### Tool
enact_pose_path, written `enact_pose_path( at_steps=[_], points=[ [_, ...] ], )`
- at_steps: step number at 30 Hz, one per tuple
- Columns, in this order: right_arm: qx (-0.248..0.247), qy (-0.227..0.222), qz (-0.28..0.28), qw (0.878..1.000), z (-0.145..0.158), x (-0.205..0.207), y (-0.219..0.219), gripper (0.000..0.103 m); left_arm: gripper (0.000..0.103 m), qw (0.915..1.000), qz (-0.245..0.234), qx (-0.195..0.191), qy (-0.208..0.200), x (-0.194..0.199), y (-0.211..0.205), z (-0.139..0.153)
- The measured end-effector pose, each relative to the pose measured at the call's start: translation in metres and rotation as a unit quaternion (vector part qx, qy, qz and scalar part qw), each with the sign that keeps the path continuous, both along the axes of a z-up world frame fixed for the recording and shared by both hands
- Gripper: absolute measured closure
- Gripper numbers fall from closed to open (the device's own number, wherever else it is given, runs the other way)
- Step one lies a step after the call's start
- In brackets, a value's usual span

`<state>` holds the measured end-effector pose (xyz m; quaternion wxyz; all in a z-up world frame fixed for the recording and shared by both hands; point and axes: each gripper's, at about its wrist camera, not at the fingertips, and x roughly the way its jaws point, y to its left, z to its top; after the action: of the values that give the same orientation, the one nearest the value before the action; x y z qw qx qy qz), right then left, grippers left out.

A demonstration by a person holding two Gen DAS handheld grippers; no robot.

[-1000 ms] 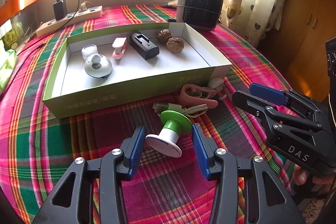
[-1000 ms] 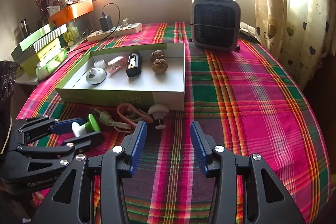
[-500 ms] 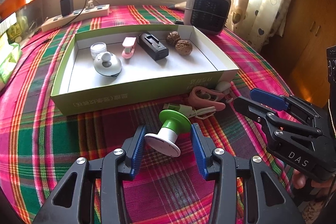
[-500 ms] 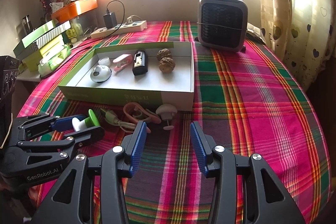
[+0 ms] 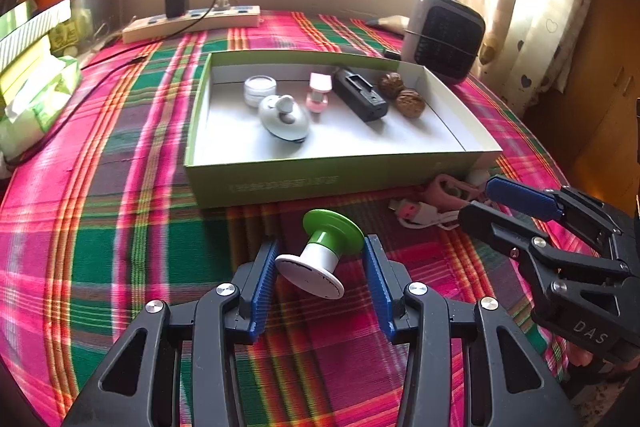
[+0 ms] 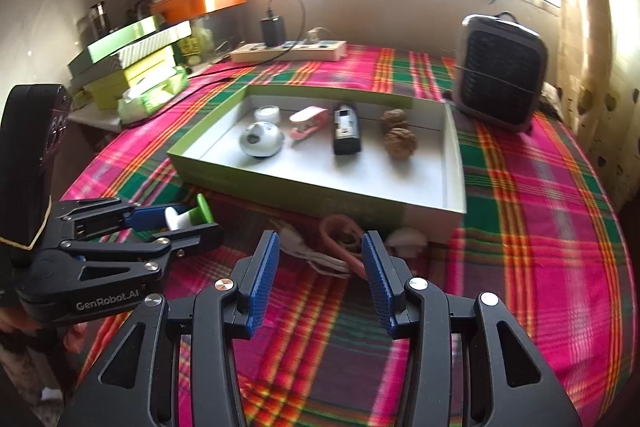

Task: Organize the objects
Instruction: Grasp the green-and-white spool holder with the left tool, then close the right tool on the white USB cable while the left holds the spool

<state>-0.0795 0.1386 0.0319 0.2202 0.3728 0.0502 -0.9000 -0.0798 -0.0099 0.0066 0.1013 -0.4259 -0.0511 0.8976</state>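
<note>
A green-and-white spool-shaped knob point(image 5: 324, 251) sits tilted between the blue pads of my left gripper point(image 5: 320, 255), which is shut on it above the plaid cloth. The right wrist view shows the same knob point(image 6: 188, 217) in that gripper point(image 6: 180, 223). My right gripper point(image 6: 318, 247) is open with nothing in it; beyond its fingers lie a pink clip point(image 6: 340, 231), a white cable point(image 6: 308, 251) and a white mushroom-shaped piece point(image 6: 406, 237). The green box point(image 5: 332, 179) holds a white jar point(image 5: 260, 89), a grey round item point(image 5: 284, 117), a pink clip point(image 5: 319, 93), a black device point(image 5: 360, 95) and two walnuts point(image 5: 410, 103).
A grey heater point(image 6: 500, 75) stands behind the box at the right. A power strip point(image 6: 288, 51) with a black charger lies along the back wall. Stacked green boxes point(image 6: 132, 67) and a tissue pack point(image 6: 154, 95) sit off the table's left side.
My left gripper's pads have come in onto the knob, and it has shifted left along the box front with it. The right gripper has also slid left, toward the pink clip and cable.
</note>
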Motion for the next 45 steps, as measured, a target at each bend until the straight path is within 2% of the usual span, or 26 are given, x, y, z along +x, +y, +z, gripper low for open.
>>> enact_pose_path(
  at_steps=[3,8,16,23,27,30,34,45],
  points=[
    [-0.012,-0.017,0.036,0.999,-0.003,-0.003,-0.009,0.058,0.062,1.0000,0.007,0.001,0.000,0.000,-0.007,0.000],
    [0.004,-0.028,0.052,0.998,-0.010,-0.008,-0.023,0.058,0.062,0.9999,0.016,0.003,0.001,0.002,-0.017,-0.001],
    [0.043,-0.040,0.063,0.996,-0.021,-0.020,-0.034,0.058,0.062,0.9998,0.019,0.007,0.002,0.003,-0.022,-0.002],
    [0.054,-0.051,0.075,0.994,-0.018,-0.010,-0.038,0.058,0.062,0.9998,0.019,0.007,0.002,0.003,-0.023,-0.001],
    [0.044,-0.064,0.090,0.993,-0.014,-0.006,-0.041,0.058,0.062,0.9998,0.019,0.008,0.002,0.002,-0.022,-0.001],
    [0.066,-0.049,0.085,0.993,-0.014,-0.006,-0.041,0.058,0.062,0.9998,0.019,0.007,0.002,0.002,-0.022,-0.001],
    [0.084,-0.055,0.088,0.991,-0.020,-0.008,-0.040,0.058,0.062,0.9998,0.020,0.008,0.002,0.002,-0.022,-0.001],
    [0.074,-0.063,0.097,0.990,-0.021,0.004,-0.029,0.058,0.062,0.9998,0.020,0.008,0.002,0.002,-0.022,-0.002]
  ],
)
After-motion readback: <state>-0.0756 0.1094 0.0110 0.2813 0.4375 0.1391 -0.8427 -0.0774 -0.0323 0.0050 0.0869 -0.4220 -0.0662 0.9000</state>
